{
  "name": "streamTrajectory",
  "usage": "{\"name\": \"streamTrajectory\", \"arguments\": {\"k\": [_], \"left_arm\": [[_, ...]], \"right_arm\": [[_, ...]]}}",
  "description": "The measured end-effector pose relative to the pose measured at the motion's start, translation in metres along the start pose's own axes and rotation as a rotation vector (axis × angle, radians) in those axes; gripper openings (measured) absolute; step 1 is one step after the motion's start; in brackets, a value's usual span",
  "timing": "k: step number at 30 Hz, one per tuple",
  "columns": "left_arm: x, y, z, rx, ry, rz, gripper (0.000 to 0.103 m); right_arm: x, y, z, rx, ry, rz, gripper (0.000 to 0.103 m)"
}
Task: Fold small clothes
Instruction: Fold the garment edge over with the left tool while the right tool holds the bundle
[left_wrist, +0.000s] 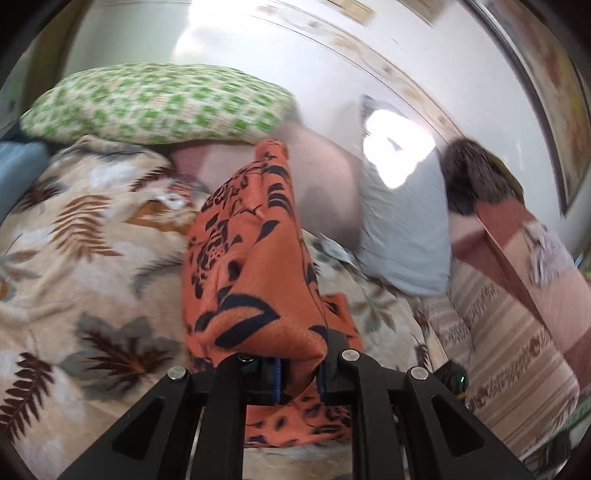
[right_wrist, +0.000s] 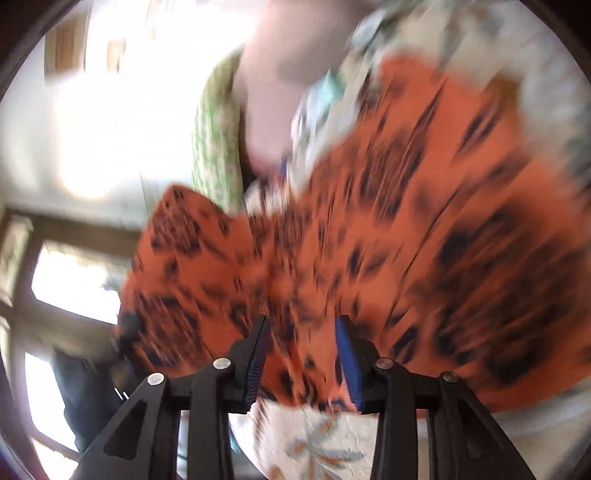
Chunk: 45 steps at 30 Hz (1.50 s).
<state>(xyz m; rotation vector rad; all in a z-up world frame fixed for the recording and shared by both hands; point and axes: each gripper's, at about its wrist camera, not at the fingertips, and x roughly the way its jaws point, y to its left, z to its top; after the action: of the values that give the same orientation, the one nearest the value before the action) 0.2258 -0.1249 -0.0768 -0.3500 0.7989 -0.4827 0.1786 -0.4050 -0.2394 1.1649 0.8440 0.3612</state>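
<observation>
An orange garment (left_wrist: 251, 266) with black leaf print hangs from my left gripper (left_wrist: 300, 373), whose jaws are shut on a bunched fold of it above the bed. The cloth drapes over the fingertips and trails away toward the pillows. In the blurred right wrist view the same orange garment (right_wrist: 388, 229) spreads wide in front of my right gripper (right_wrist: 302, 354). Its blue pads (right_wrist: 345, 354) stand apart, open, with cloth lying between and beyond them but not pinched.
A leaf-patterned bedspread (left_wrist: 92, 266) covers the bed. A green-and-white pillow (left_wrist: 155, 99), a pink pillow (left_wrist: 325, 177) and a light blue pillow (left_wrist: 402, 229) lie at the back. A striped blanket (left_wrist: 517, 350) is at right. A window (right_wrist: 70, 280) shows at left in the right wrist view.
</observation>
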Motion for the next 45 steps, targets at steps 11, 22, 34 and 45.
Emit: {"name": "streamTrajectory", "arguments": {"k": [11, 22, 34, 45], "left_arm": [[0.146, -0.121, -0.130, 0.247, 0.313, 0.004, 0.013], [0.097, -0.136, -0.141, 0.487, 0.302, -0.037, 0.066], [0.071, -0.039, -0.083, 0.309, 0.204, 0.312, 0.068], [0.110, 0.007, -0.101, 0.217, 0.363, 0.305, 0.077]], "right_arm": [[-0.133, -0.094, 0.045, 0.300, -0.263, 0.100, 0.041], [-0.108, -0.093, 0.056, 0.320, -0.124, 0.042, 0.063], [-0.124, 0.008, 0.048, -0.138, -0.209, 0.112, 0.064], [-0.073, -0.080, 0.051, 0.181, 0.045, -0.168, 0.027]]}}
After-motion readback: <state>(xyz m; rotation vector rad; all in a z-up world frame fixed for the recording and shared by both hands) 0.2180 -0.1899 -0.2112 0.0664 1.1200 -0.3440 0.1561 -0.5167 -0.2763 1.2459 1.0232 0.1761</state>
